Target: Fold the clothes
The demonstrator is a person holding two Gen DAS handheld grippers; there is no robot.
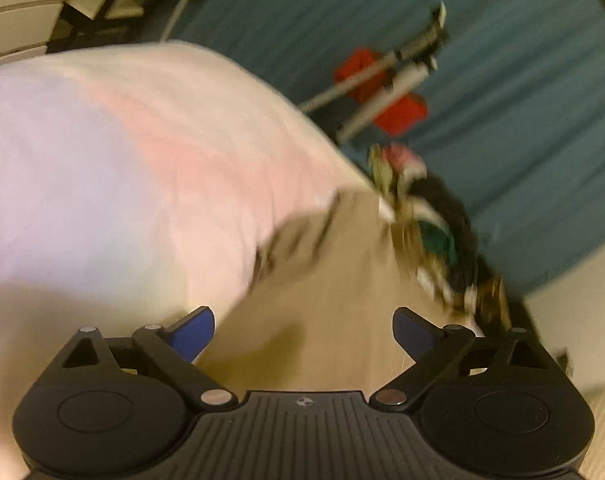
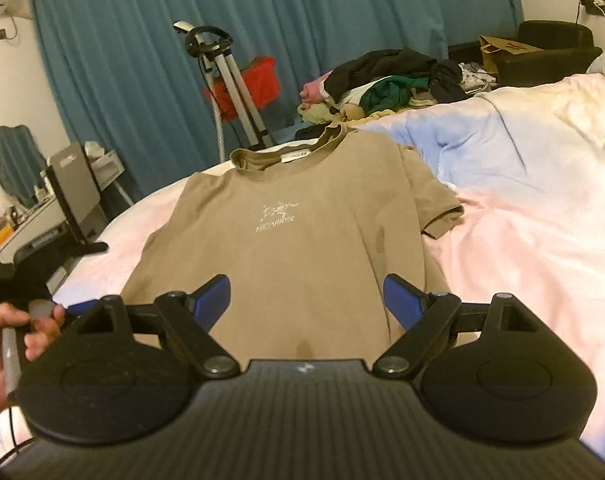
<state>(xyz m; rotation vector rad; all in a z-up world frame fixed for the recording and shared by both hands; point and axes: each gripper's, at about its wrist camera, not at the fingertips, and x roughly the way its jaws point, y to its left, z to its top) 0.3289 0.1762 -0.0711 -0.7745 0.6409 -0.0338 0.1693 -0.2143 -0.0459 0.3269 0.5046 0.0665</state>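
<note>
A tan T-shirt [image 2: 302,220] with a pale chest print lies face up on the bed, collar at the far end and one short sleeve spread to the right. My right gripper [image 2: 305,284] hovers over its near hem, open, blue fingers wide apart with nothing between them. The left wrist view is blurred and tilted. There my left gripper [image 1: 302,320] is also open above the tan T-shirt [image 1: 342,280], empty. A hand [image 2: 6,332] holding a grey handle shows at the lower left of the right wrist view.
A pink, blue and white bed cover [image 2: 522,220] lies under the shirt. A pile of mixed clothes [image 2: 394,76] sits at the bed's far edge. Beyond stand a steamer stand [image 2: 230,80], a red box [image 2: 258,80], teal curtains and a black chair [image 2: 554,44]. A desk with a laptop [image 2: 72,188] is left.
</note>
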